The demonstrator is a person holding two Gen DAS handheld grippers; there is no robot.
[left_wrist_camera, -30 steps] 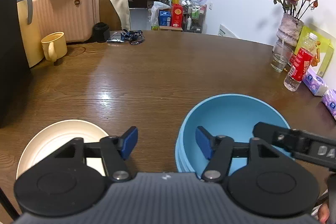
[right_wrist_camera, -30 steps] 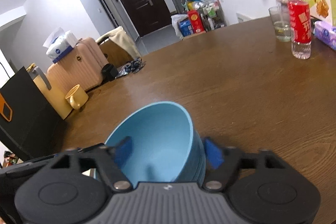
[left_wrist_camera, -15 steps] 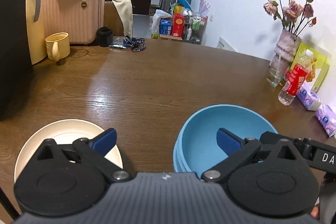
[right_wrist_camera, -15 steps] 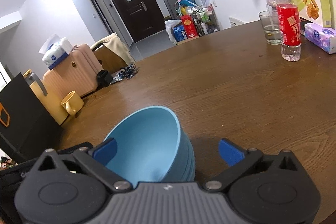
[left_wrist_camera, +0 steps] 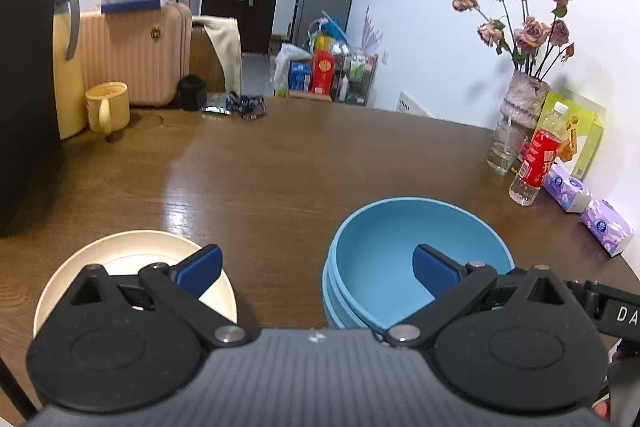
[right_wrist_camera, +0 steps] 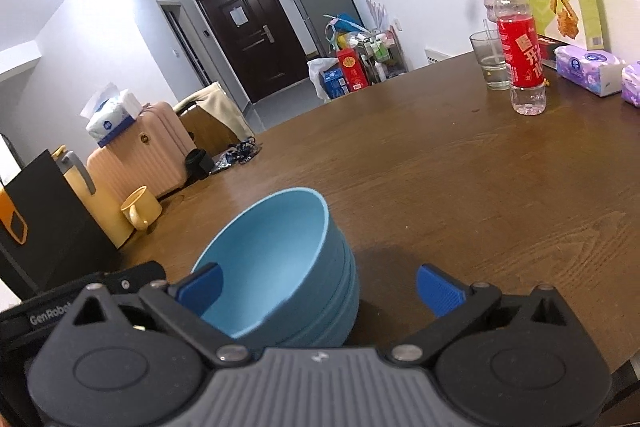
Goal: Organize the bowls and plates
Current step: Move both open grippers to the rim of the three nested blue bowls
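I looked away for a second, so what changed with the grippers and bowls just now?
Both grippers spread their jaws wide: the left gripper and right gripper let go of the blue bowls and drew back a little. The bowls stayed stacked on the table, the plate beside them unmoved.

Table [left_wrist_camera: 320, 155] centre lies open (bottle [left_wrist_camera: 534, 167], probably, crowding right edge).

Left gripper [left_wrist_camera: 318, 269]: jaws spread wide, nothing clamped, blue pads [left_wrist_camera: 199, 271] angled outward, pointing forward and tilted down. Right gripper [right_wrist_camera: 320, 287]: same, jaws fully apart, nothing pinched between its pads [right_wrist_camera: 438, 291], tilted down too. The two sit side by side, close together; each one's black body edges into the other's wrist view. A fingertip shows at the left view's bottom right corner.
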